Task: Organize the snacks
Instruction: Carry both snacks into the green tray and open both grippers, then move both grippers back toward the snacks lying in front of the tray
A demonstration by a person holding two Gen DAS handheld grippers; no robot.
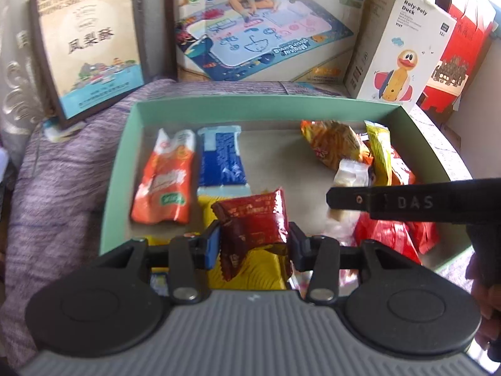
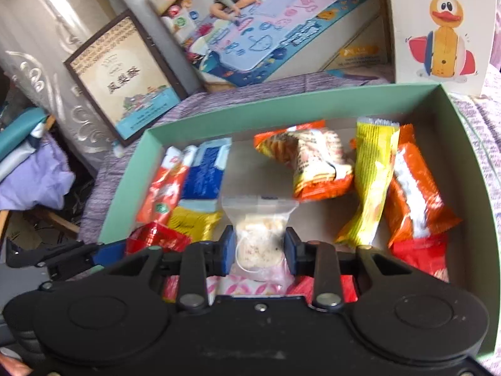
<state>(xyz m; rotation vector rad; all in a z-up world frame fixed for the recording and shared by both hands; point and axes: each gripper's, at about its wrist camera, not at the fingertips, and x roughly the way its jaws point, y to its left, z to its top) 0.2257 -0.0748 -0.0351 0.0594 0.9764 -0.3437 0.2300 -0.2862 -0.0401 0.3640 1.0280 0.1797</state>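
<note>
Now I have both claws closed, the left gripper (image 1: 253, 240) on a red packet (image 1: 252, 224) and the right gripper (image 2: 259, 253) on a clear bag (image 2: 260, 238), mid-sorting; next each needs a bare spot in the box (image 1: 125, 144).

Bright, soft daylight fills both views, with hazy washed-out glare across the drawing mat box (image 1: 266, 28) and the duck box (image 2: 441, 25). Foil on the dark red snack (image 1: 253, 222) glints. Fisheye bending curves the edges, corners go dark, and everything looks slightly soft and smeared
</note>
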